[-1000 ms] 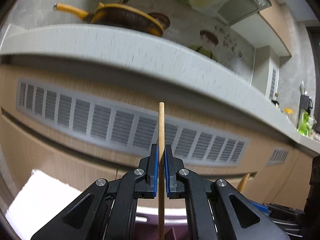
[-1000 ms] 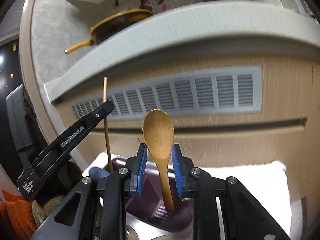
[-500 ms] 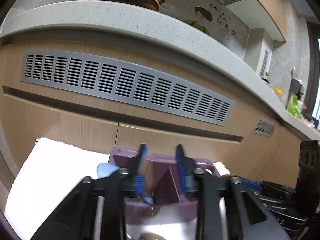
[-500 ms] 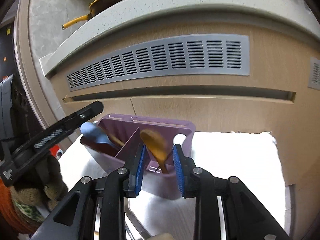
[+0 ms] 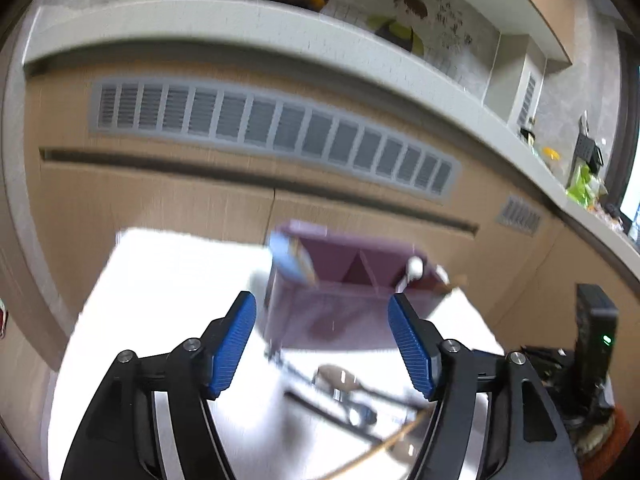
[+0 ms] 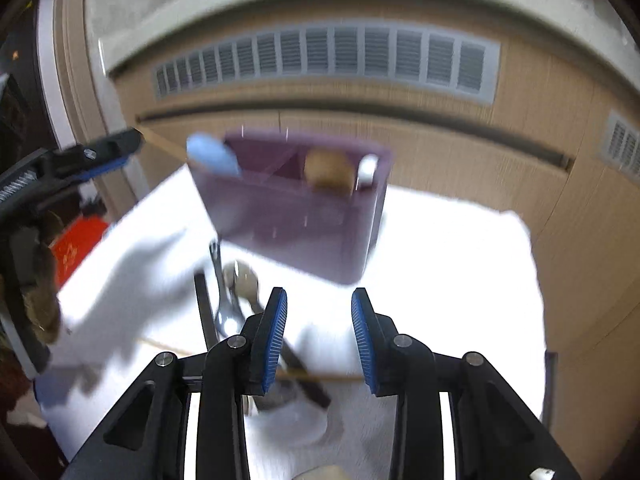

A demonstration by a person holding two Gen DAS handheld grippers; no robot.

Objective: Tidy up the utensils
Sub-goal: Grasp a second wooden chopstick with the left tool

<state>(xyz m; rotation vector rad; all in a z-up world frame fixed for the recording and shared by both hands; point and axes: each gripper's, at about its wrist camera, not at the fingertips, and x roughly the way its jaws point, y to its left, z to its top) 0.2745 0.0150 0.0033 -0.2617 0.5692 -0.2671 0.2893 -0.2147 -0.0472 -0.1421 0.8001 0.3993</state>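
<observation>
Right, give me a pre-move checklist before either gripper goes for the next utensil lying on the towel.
1. Left gripper empty, jaws just opened wide: ok.
2. Right gripper empty, jaws just been opening, nothing between them: ok.
3. Wooden spoon resting inside the purple utensil holder: ok.
4. Holder upright on the white towel: cannot tell, blurred.
5. Loose utensils separated: not ok; metal spoon and chopstick overlap other pieces.

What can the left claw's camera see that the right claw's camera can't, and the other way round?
Only the left view shows the wall cartoon and the green clutter far along the counter. Only the right view shows the wooden spoon's bowl inside the purple holder, plus the other claw's finger. Both show that holder, the blue spoon, the white towel and loose cutlery.
</observation>
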